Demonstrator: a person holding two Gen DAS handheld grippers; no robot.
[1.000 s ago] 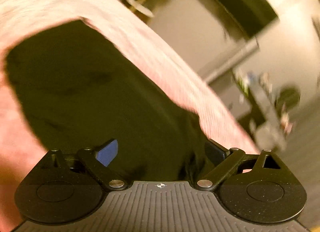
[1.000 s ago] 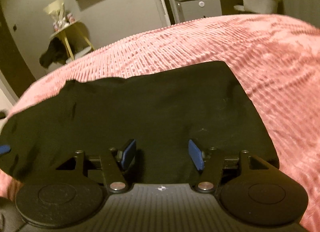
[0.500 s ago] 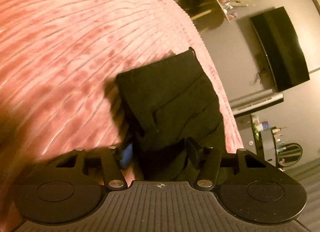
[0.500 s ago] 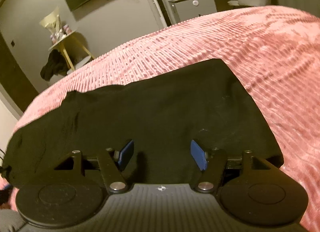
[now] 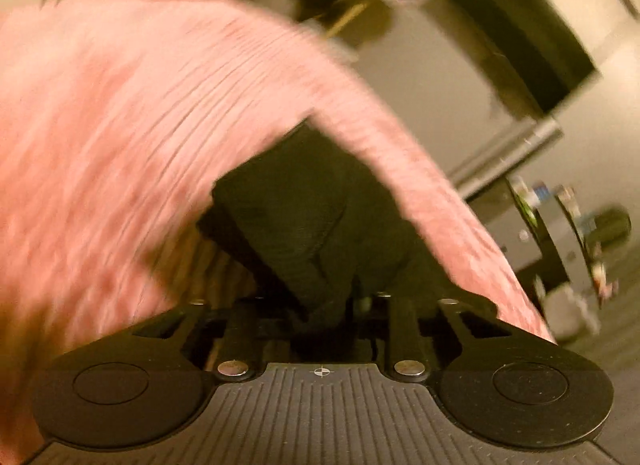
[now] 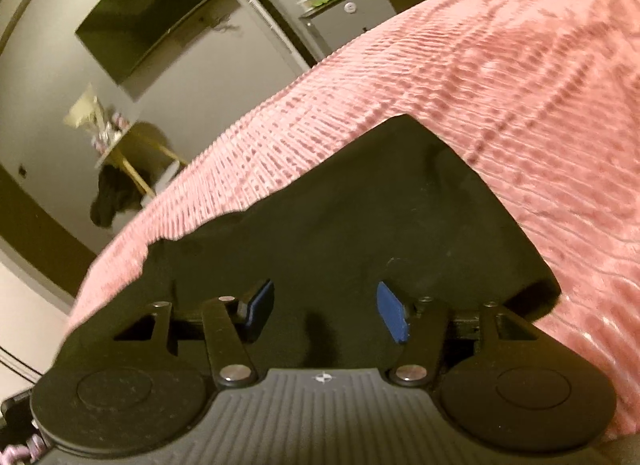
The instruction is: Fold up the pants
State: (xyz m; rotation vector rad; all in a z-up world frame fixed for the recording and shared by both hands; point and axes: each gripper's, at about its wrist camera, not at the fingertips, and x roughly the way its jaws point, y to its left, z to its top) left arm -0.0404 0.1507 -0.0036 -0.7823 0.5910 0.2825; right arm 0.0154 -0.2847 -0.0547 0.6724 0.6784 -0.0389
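Observation:
Black pants (image 6: 360, 225) lie on a pink ribbed bedspread (image 6: 500, 85). In the blurred left wrist view the pants (image 5: 304, 217) run away from my left gripper (image 5: 324, 313), whose fingers are drawn together on a bunched fold of the black cloth. In the right wrist view my right gripper (image 6: 326, 311) hovers low over the near part of the pants, its blue pads (image 6: 392, 315) wide apart with nothing between them.
The bedspread (image 5: 120, 125) fills the left of the left wrist view. A dark TV (image 6: 152, 21) hangs on the wall. A small wooden table (image 6: 132, 145) with dark clothing draped on it stands beyond the bed. A cabinet (image 6: 348, 13) holds small items.
My left gripper has closed on the pants' cloth and swung, blurring its view. My right gripper has tilted and stayed open over the pants.

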